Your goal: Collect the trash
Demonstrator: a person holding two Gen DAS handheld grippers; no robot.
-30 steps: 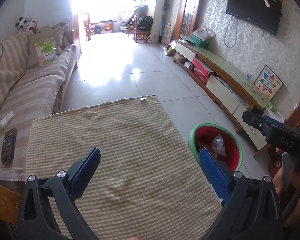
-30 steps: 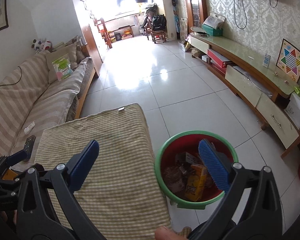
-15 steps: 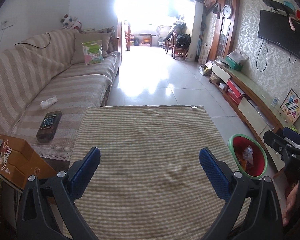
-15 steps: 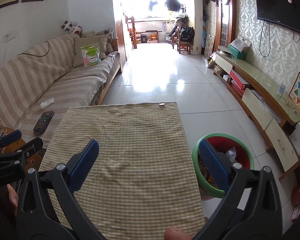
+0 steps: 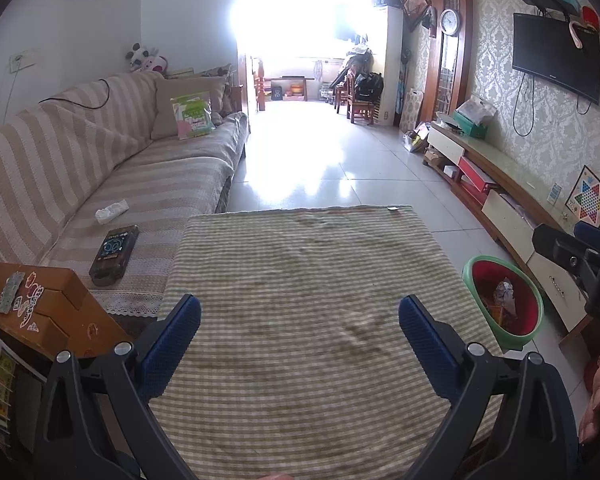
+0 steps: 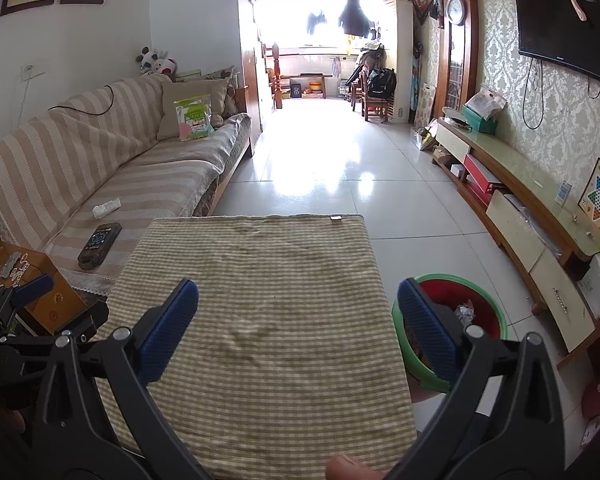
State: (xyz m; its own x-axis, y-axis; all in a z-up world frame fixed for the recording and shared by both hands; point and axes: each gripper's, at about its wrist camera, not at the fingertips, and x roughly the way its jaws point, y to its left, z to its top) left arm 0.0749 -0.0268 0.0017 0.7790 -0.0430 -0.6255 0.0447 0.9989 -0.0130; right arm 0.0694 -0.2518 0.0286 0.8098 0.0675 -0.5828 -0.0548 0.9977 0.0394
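Observation:
A red bin with a green rim stands on the floor right of the table and holds wrappers; it also shows in the right wrist view. The table wears a bare green-checked cloth, also seen in the right wrist view. My left gripper is open and empty above the cloth's near half. My right gripper is open and empty over the cloth's right side, its right finger in front of the bin. A crumpled white tissue lies on the sofa seat.
A striped sofa runs along the left with a remote control and a snack bag. A wooden side table sits at near left. A long TV cabinet lines the right wall. Tiled floor stretches ahead.
Both grippers swung left and tilted up, away from the bin. The bin moved from the middle of the views to the right. Both stay open and empty.

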